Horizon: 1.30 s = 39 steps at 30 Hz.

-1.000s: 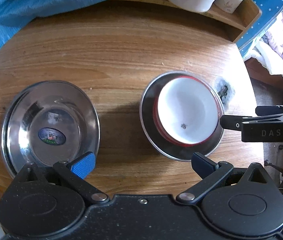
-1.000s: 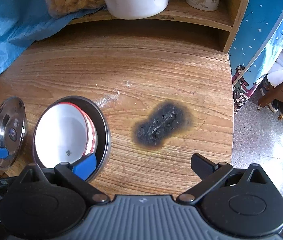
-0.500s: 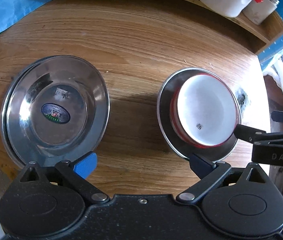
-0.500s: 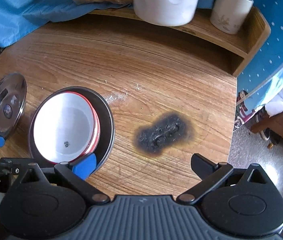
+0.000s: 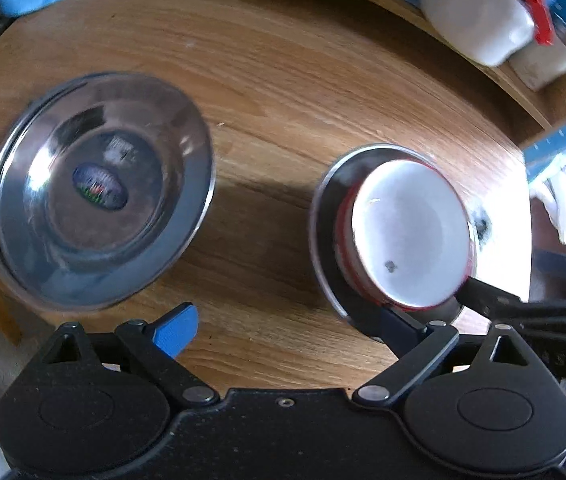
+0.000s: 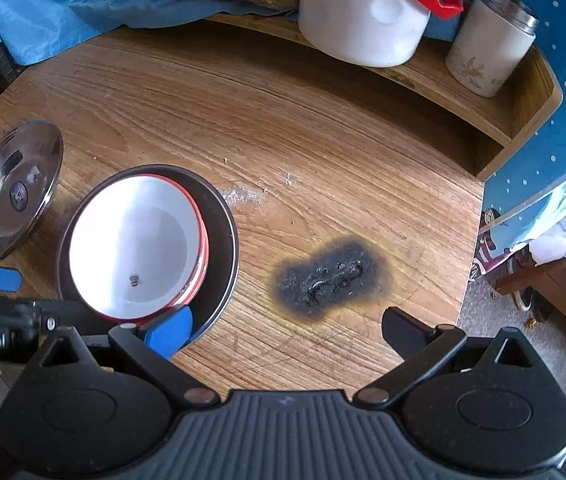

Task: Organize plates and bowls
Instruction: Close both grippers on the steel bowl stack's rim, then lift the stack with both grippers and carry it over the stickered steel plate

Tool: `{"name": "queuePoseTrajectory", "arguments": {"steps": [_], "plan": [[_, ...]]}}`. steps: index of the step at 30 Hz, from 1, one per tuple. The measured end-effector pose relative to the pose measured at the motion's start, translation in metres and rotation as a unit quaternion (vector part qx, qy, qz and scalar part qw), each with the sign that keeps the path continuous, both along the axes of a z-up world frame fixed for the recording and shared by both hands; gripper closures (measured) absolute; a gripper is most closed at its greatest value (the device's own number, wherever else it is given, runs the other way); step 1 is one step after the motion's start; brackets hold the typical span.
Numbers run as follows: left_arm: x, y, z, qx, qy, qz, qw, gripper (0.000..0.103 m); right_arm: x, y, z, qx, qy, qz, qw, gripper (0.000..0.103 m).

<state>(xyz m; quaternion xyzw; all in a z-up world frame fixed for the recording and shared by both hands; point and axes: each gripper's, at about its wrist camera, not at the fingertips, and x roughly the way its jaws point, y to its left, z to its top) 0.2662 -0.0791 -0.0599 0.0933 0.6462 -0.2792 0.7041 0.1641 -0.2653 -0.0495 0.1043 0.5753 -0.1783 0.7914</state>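
Over the wooden table [image 6: 323, 128], the left gripper [image 5: 283, 322] points down with its jaws spread wide and closing, only bare wood between them. Its right finger overlaps the near rim of the steel bowl [image 5: 325, 240], which holds a white bowl with a red rim [image 5: 407, 236]. The right gripper [image 6: 287, 330] is spread open too, empty, its blue left finger at that bowl's near edge. The steel plate [image 5: 99, 192] lies apart to the left. A burn mark [image 6: 331, 276] scars the wood to the right.
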Motion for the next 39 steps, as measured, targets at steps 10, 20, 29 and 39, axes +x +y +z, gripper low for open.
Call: {"name": "queuePoseTrajectory", "arguments": {"steps": [10,20,29,39], "plan": [[0.001,0.011,-0.004,-0.018,0.014,0.051,0.9985,0.02,0.006,0.0,-0.004,-0.015,0.007,0.024,1.0,0.0],[-0.001,0.011,-0.002,-0.044,0.026,0.064,0.9967,0.048,0.006,-0.004,-0.007,-0.003,-0.001,0.028,1.0,0.002],[0.001,0.011,-0.004,-0.072,0.038,0.086,0.993,0.065,0.004,-0.011,-0.007,0.046,-0.022,0.038,0.998,0.026],[0.001,0.004,-0.006,-0.068,0.035,0.089,0.9931,0.073,0.009,-0.001,-0.007,0.079,-0.029,0.086,0.993,0.068]]}}
